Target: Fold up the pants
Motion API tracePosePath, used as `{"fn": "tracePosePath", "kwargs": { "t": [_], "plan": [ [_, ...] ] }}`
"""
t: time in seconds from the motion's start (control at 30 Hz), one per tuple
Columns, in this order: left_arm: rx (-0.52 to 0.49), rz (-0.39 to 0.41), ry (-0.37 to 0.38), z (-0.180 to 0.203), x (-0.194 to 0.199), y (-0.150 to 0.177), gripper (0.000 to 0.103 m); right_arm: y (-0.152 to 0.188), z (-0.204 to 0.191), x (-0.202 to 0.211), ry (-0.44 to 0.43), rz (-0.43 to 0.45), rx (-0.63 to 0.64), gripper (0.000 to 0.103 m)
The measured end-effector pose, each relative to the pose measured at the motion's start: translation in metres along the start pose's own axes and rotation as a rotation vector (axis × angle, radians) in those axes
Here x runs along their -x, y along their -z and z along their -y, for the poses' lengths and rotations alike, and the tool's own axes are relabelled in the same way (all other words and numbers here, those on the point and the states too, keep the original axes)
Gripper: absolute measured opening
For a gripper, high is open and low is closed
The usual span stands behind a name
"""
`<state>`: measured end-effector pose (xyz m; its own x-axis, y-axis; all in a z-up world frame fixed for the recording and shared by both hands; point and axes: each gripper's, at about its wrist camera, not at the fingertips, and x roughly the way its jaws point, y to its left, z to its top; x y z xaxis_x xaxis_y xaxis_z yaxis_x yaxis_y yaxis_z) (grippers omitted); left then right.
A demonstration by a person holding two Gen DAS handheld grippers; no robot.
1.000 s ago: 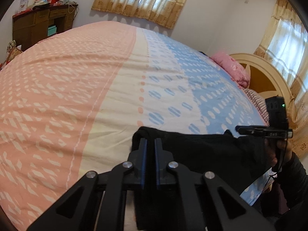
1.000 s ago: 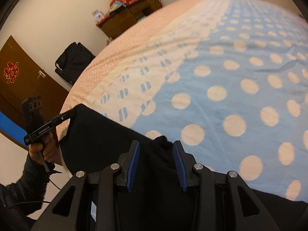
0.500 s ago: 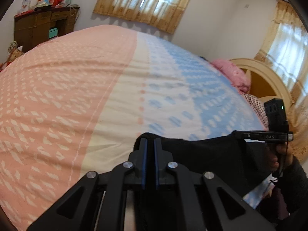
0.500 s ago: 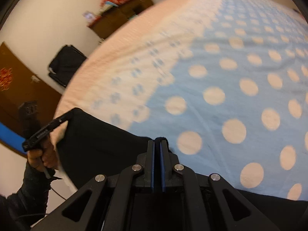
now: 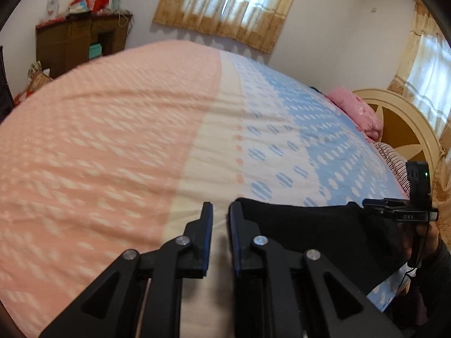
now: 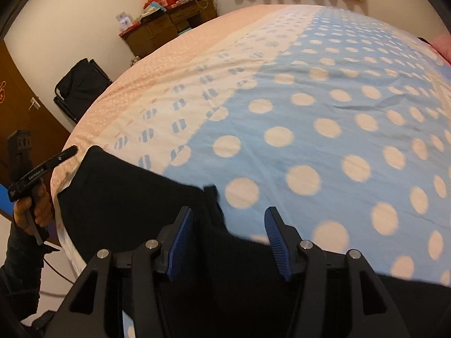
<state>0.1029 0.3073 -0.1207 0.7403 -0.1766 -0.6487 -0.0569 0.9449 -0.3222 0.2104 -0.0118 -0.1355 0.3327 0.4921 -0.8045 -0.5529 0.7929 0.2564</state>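
pants (image 6: 135,197): matt black cloth | bedspread (image 6: 310,98): smooth printed cloth

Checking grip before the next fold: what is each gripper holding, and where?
Nothing: left gripper and right gripper are open over the black pants.

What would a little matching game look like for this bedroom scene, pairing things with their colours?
Things:
1. pants
2. pillow
3. cabinet
4. right gripper's pads

Colours:
A. pink
B. blue
C. black
D. brown

Pairs: 1-C, 2-A, 3-D, 4-B
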Motion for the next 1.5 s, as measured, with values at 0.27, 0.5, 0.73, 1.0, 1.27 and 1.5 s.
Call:
{"fn": "tracePosePath", "kwargs": {
  "t": [0.27,0.5,0.73,1.0,1.27,1.5],
  "plan": [
    [-0.139,0.045,-0.011,0.051,0.022,0.003,0.045,0.047,0.042,0.073,0.088,0.100,-0.086,0.055],
    [-0.395,-0.025,0.177,0.165,-0.002,0.024,0.045,0.113,0.109,0.172,0.240,0.235,-0.275,0.055],
    [-0.602,-0.162,0.362,0.263,-0.036,0.061,0.045,0.205,0.200,0.261,0.375,0.361,-0.633,0.055],
    [-0.763,-0.298,0.487,0.338,-0.058,0.104,0.042,0.261,0.244,0.298,0.418,0.442,-0.817,0.055],
    [-0.850,-0.345,0.486,0.366,-0.070,0.126,0.036,0.280,0.270,0.309,0.424,0.509,-0.893,0.055],
    [-0.858,-0.371,0.452,0.368,-0.083,0.128,0.026,0.282,0.290,0.313,0.439,0.541,-0.928,0.055]
  ]
}}
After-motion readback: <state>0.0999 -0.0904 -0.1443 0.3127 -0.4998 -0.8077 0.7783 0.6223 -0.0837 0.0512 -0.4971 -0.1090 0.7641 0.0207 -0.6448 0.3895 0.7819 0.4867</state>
